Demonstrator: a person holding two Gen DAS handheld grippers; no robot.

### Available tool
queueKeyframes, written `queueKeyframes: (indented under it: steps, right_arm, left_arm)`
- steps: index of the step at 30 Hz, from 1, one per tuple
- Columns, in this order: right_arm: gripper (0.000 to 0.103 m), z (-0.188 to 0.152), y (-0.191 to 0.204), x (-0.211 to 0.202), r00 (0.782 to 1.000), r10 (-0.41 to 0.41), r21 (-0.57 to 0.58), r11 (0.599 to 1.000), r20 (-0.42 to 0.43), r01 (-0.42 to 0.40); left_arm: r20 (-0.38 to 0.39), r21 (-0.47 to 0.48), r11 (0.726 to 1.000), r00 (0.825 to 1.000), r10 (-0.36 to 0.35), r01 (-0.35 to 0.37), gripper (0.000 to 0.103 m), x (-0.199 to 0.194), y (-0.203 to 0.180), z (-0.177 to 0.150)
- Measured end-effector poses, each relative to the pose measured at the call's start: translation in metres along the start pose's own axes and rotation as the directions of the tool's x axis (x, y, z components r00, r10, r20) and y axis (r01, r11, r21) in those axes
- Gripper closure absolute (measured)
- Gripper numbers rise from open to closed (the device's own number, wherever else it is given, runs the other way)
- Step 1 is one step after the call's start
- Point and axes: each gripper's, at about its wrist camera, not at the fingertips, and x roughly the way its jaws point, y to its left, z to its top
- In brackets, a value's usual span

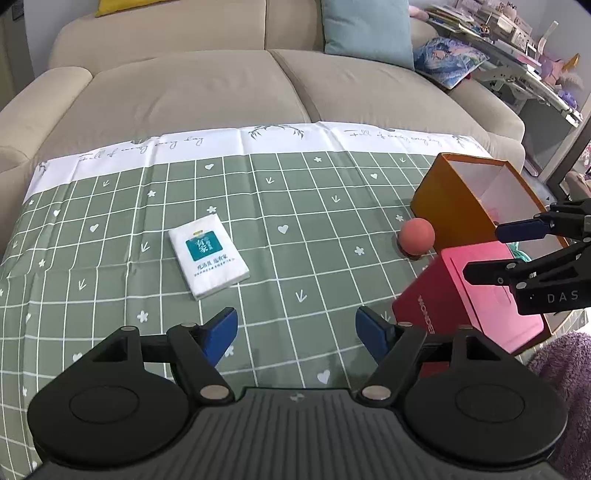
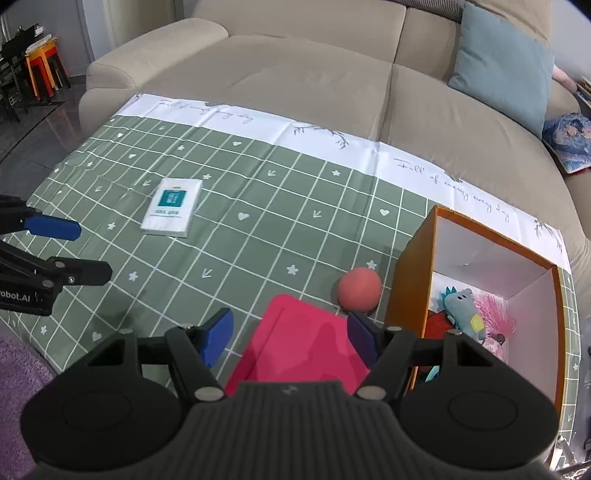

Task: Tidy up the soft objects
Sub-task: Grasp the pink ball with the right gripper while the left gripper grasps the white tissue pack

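A white tissue pack (image 1: 208,255) with a teal label lies on the green checked cloth (image 1: 258,206); it also shows in the right wrist view (image 2: 172,206). A pink ball (image 1: 416,236) (image 2: 359,289) rests against the orange box (image 1: 447,199) (image 2: 410,280). Inside the box lie a teal plush toy (image 2: 463,310), a pink fluffy toy (image 2: 493,314) and something red. A red box (image 1: 472,295) (image 2: 306,343) stands beside it. My left gripper (image 1: 297,330) is open and empty above the cloth. My right gripper (image 2: 290,338) is open and empty above the red box.
A beige sofa (image 1: 207,85) runs behind the cloth with a teal cushion (image 1: 367,31) and a blue patterned cushion (image 1: 448,61). Cluttered shelves (image 1: 524,44) stand at the right. A purple rug (image 2: 18,365) lies at the near edge. Stools (image 2: 40,70) stand far left.
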Motion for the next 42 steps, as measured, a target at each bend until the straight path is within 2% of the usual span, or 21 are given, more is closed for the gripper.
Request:
queueKeyframes:
  steps: [11,14,17,24,28,31,35,40,42]
  right_arm:
    - [0.034,0.016,-0.013,0.029,0.998,0.008,0.042,0.999,-0.06,-0.006]
    - [0.034,0.02,-0.017,0.037,0.997,0.006,0.051,0.999,-0.074,-0.002]
    - [0.032,0.026,-0.026,0.047,0.996,0.012,0.077,0.997,-0.093,-0.004]
    - [0.032,0.053,-0.051,0.079,0.986,0.049,0.143,0.989,-0.161,-0.025]
    - [0.032,0.071,-0.063,0.103,0.975,0.066,0.172,0.985,-0.211,-0.03]
    - [0.036,0.079,-0.065,0.123,0.965,0.043,0.132,0.991,-0.259,-0.009]
    - [0.037,0.079,-0.06,0.145,0.944,-0.04,-0.022,0.999,-0.326,0.035]
    - [0.037,0.072,-0.045,0.157,0.935,-0.115,-0.228,0.973,-0.335,0.038]
    - [0.043,0.07,-0.042,0.159,0.934,-0.135,-0.277,0.96,-0.33,0.04]
  left_arm:
    - [-0.041,0.016,1.0,0.999,-0.012,0.013,0.017,0.027,0.004,0.02]
    - [-0.03,0.033,0.999,1.0,-0.009,0.01,0.011,0.033,0.009,0.021]
    - [-0.014,0.027,0.999,0.999,0.028,-0.028,0.011,0.043,0.022,0.023]
    - [-0.108,-0.128,0.989,0.992,0.064,-0.078,0.009,0.095,0.067,0.047]
    - [-0.15,-0.144,0.975,0.978,0.145,-0.167,0.009,0.121,0.077,0.056]
    - [-0.182,-0.201,0.965,0.975,0.129,-0.165,0.009,0.134,0.084,0.06]
    - [-0.191,-0.215,0.961,0.973,0.132,-0.173,0.009,0.144,0.088,0.064]
    - [-0.209,-0.281,0.943,0.97,0.125,-0.182,0.009,0.158,0.096,0.066]
    - [-0.219,-0.288,0.938,0.967,0.132,-0.193,0.009,0.163,0.096,0.065]
